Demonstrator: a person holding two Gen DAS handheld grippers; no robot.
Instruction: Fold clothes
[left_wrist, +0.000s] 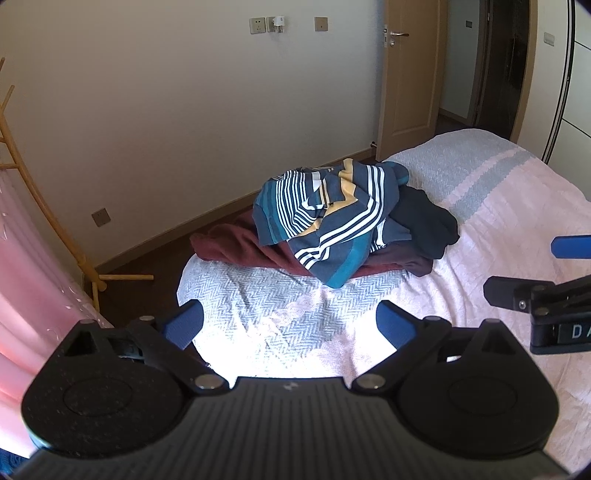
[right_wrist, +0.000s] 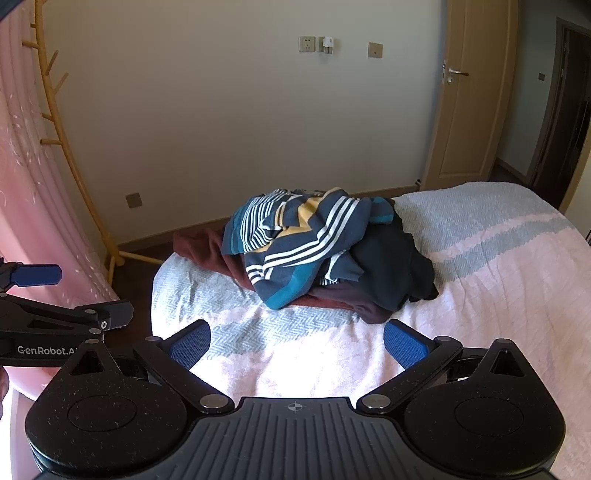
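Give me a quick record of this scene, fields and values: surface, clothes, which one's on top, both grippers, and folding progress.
surface: bed with a pink and grey blanket
clothes: one loose pile near the bed's far edge
top item: striped shirt
beneath: maroon garment, dark garment
left gripper: open, holds nothing
right gripper: open, holds nothing
progress: nothing folded yet
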